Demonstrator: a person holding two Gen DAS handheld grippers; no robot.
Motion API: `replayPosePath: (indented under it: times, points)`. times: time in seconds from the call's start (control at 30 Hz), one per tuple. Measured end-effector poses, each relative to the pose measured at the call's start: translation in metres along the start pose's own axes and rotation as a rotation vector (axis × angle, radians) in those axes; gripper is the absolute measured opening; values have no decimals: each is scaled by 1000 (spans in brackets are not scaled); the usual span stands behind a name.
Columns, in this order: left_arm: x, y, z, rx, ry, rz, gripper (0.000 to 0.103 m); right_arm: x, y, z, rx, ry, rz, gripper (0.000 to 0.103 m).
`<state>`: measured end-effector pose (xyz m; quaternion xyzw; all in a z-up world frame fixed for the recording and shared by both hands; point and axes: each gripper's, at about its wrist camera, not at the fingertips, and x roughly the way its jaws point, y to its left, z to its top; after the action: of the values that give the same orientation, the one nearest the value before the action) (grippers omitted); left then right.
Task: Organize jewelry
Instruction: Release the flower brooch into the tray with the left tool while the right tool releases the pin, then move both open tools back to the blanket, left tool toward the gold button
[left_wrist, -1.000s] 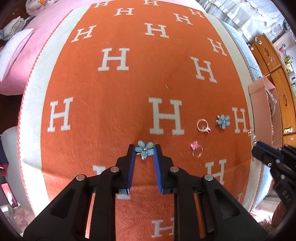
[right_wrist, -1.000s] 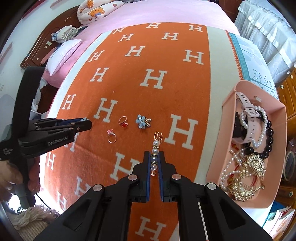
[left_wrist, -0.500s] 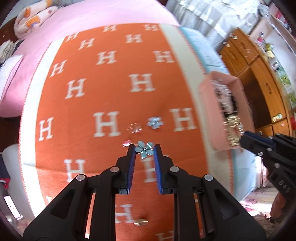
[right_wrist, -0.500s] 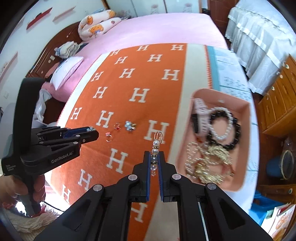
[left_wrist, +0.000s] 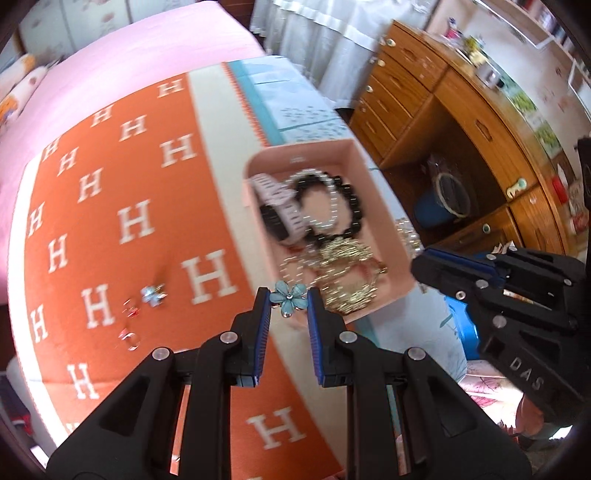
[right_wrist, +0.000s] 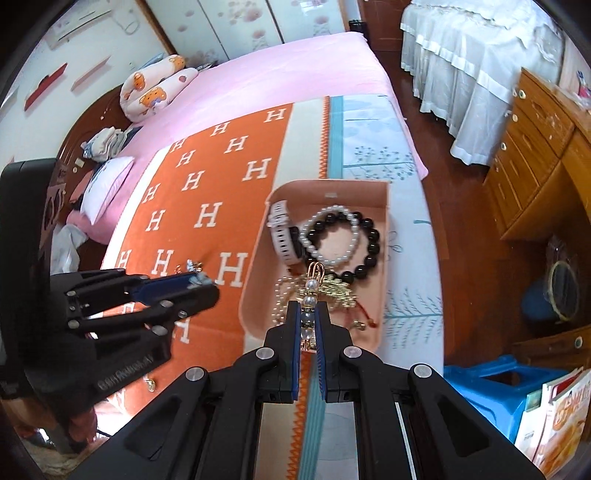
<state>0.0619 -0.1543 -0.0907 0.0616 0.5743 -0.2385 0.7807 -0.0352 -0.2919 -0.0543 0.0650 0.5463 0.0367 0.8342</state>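
Note:
My left gripper (left_wrist: 289, 299) is shut on a blue flower earring (left_wrist: 289, 296), held above the near edge of the pink tray (left_wrist: 306, 157). My right gripper (right_wrist: 309, 308) is shut on a pearl drop earring (right_wrist: 309, 291), held over the near end of the pink tray (right_wrist: 332, 186). The tray holds a white watch (right_wrist: 282, 232), a pearl bracelet and a black bead bracelet (right_wrist: 364, 240), and gold jewelry (left_wrist: 347, 266). On the orange blanket (left_wrist: 110, 206) lie another blue flower earring (left_wrist: 152, 294) and two small rings (left_wrist: 129, 325).
The tray sits on the bed's right edge, beside a wooden dresser (left_wrist: 461, 122). A blue stool (right_wrist: 495, 384) and magazines stand on the floor by the bed. Pillows (right_wrist: 155, 92) lie at the head of the bed.
Both grippers have risen and swung right toward the pink tray, each carrying its earring. The tray is now directly ahead in both views.

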Motion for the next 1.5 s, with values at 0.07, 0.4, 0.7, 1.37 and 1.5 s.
replayPosePath:
  times: [0.07,0.4,0.7,1.37,1.5]
  points:
    - [8,-10,6,9,13,-10,17,1,-9,1,7,2,7,7]
    - [27,-24,16,25,12,10,19,23,-19,32,-32,12,10,7]
    - [8,-3,-1,-58,-28,51,50,62,-20,62,-67,53,-41,9]
    - [-39,95,-89,-411,-68,213,50,61,19,42,-177,73,11,22]
    - [-41,110,-113,-475,-54,230,50,50,37,40,-218,52,34,22]
